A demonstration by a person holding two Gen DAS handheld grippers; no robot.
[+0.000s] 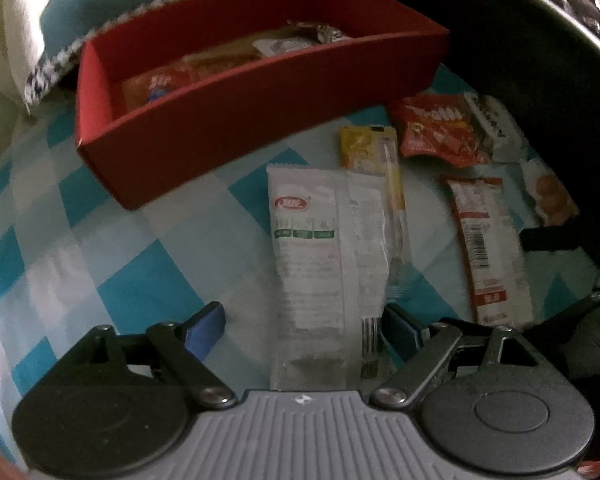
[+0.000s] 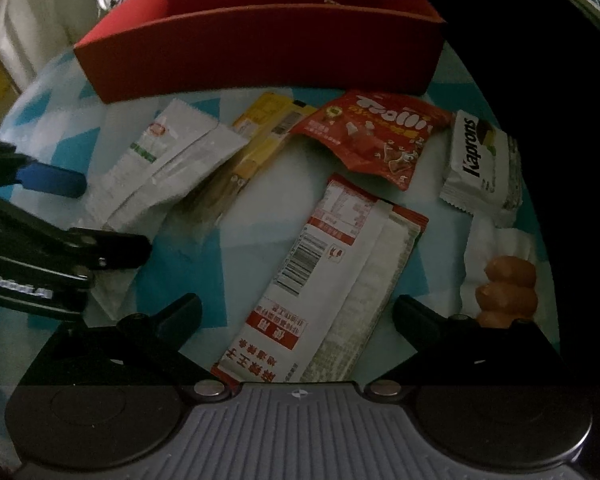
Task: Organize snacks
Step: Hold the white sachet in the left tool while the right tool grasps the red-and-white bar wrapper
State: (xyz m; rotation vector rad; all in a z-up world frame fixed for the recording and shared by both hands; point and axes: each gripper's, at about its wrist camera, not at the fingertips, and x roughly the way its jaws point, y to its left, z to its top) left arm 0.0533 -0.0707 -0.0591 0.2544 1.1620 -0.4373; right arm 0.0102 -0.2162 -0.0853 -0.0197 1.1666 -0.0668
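Note:
A red box (image 1: 260,92) stands at the back of the checked cloth with several snacks (image 1: 204,66) inside; it also shows in the right wrist view (image 2: 268,48). My left gripper (image 1: 304,324) is open, its jaws on either side of a white sachet (image 1: 312,256) that lies flat on the cloth. My right gripper (image 2: 296,312) is open over a red-and-white bar wrapper (image 2: 332,288). The white sachet (image 2: 160,168) and the left gripper's blue fingertip (image 2: 48,180) show in the right wrist view.
Loose on the cloth lie a yellow stick pack (image 2: 264,136), a red gummy bag (image 2: 372,136), a white Kaprons pack (image 2: 480,164) and a pack with round pastries (image 2: 504,280). A white pillow (image 1: 8,40) lies at the back left. The right side is dark.

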